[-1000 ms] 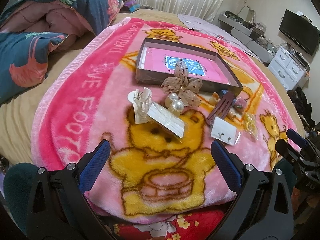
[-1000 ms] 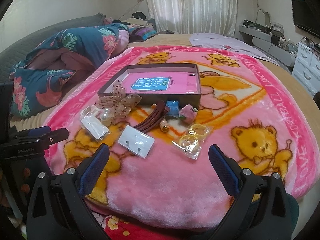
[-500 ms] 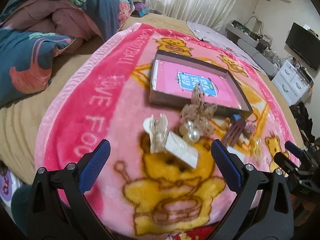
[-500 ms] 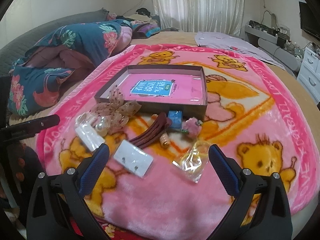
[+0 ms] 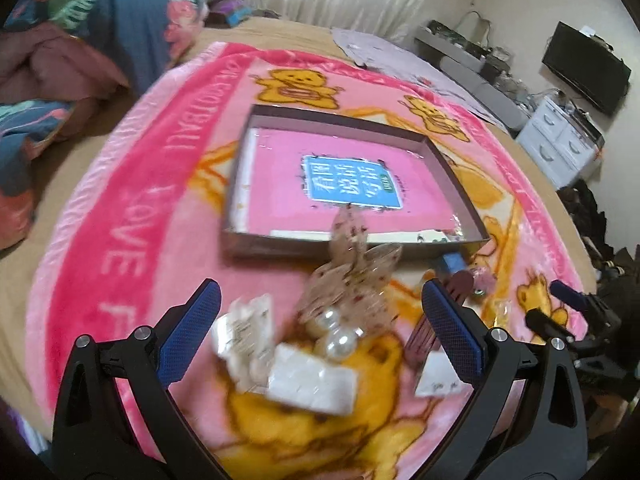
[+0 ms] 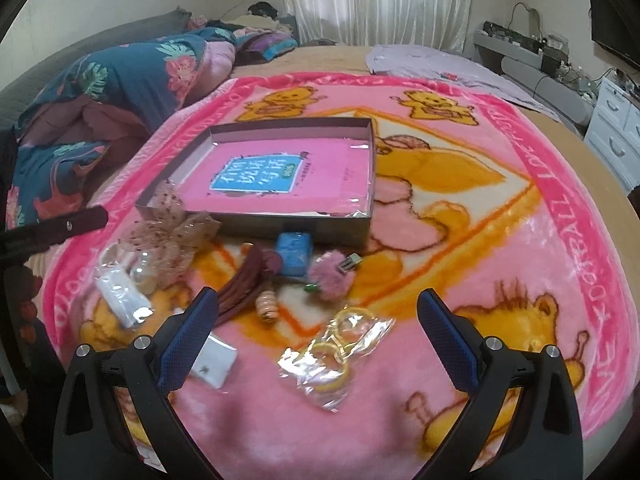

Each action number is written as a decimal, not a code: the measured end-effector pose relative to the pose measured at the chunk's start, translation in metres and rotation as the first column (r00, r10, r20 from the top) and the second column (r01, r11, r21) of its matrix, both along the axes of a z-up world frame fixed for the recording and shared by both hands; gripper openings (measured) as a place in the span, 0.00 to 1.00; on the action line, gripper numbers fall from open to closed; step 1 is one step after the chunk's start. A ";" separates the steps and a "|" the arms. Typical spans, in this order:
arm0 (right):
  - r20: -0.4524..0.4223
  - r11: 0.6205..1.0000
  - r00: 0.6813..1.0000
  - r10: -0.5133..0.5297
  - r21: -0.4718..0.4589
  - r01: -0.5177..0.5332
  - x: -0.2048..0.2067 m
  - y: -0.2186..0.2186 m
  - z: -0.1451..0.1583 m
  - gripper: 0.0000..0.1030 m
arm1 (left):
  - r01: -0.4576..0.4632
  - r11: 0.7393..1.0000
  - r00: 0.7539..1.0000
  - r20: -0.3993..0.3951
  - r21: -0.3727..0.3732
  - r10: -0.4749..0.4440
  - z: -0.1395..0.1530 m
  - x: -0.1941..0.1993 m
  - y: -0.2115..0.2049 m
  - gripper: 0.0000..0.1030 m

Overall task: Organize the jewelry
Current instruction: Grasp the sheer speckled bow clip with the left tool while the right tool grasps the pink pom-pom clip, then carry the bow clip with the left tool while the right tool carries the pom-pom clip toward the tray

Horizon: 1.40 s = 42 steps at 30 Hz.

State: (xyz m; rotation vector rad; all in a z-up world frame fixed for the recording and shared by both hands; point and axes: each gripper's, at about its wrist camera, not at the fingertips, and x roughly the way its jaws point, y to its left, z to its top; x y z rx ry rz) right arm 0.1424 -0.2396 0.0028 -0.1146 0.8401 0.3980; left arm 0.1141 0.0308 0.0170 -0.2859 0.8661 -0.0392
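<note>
Hand-held gripper, left (image 5: 320, 326): jaws spread wide, nothing held; now closer and lower over the near pile than a second ago, when it hung farther back above the blanket (image 5: 132, 208).
Hand-held gripper, right (image 6: 318, 330): likewise spread and empty; also advanced toward the items.
Reading: approach stage only; nothing sorted yet.
Tray (image 5: 236, 184), shallow, pink-lined: rests on the blanket beyond the pile, holding no jewelry.
Jewelry, all outside the tray, just before its near wall:
- sheer bow clip (image 5: 352, 276), pearls (image 5: 340, 340), white packet (image 5: 312, 384), blurred, between the left jaws.
- bagged gold rings (image 6: 340, 344), between the right jaws.
Right view only, sharply: blue box (image 6: 294, 254), fluffy pink clip (image 6: 332, 274), maroon hair clip (image 6: 248, 280), white earring card (image 6: 212, 360).
Left view only: pale crumpled item (image 5: 244, 332), possibly a claw clip; too smeared to confirm.
</note>
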 end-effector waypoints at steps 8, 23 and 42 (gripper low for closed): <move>-0.077 1.000 0.997 -0.009 0.010 0.010 0.031 -0.002 -0.022 0.89 | 0.052 0.999 0.996 -0.070 -0.011 -0.053 -0.026 0.031 -0.011 0.91; -0.259 0.984 0.966 0.024 0.178 0.023 0.066 -0.004 -0.060 0.33 | 0.178 0.983 0.982 -0.065 0.039 -0.176 -0.045 0.055 -0.034 0.63; -0.049 0.963 0.993 -0.110 0.241 0.118 0.039 -0.066 -0.014 0.26 | 0.233 0.971 0.970 0.059 0.042 -0.236 -0.004 0.043 -0.056 0.14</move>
